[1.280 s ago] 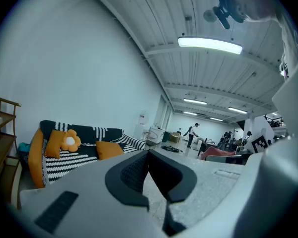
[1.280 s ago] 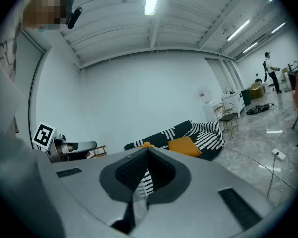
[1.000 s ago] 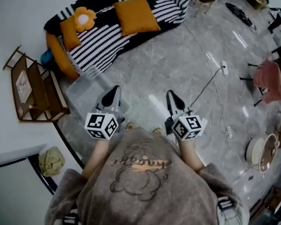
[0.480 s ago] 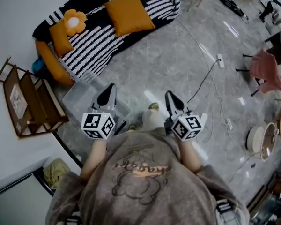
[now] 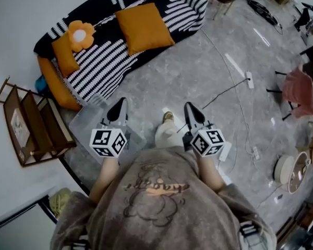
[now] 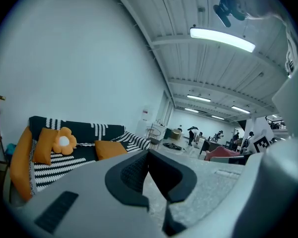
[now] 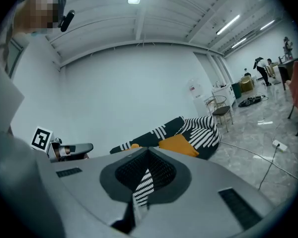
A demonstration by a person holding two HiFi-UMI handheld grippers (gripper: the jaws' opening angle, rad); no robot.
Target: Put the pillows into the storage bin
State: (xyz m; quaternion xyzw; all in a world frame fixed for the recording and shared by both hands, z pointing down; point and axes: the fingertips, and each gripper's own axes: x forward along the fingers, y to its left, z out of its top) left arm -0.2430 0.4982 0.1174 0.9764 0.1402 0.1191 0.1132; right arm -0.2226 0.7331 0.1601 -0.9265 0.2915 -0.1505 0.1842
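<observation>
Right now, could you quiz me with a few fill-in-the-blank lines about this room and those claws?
The square pillow on the striped sofa is ____.
The left claw and the right claw are both ____, holding nothing.
The flower pillow has a ____ centre.
Missing words: orange, shut, white.

The head view looks steeply down from above the person onto the floor (image 5: 198, 72), with the sofa (image 5: 109, 51) at eleven o'clock. The left gripper view and right gripper view sit low, facing nearly level along their jaws. All three share that sofa and its square orange pillow (image 5: 143, 27).
</observation>
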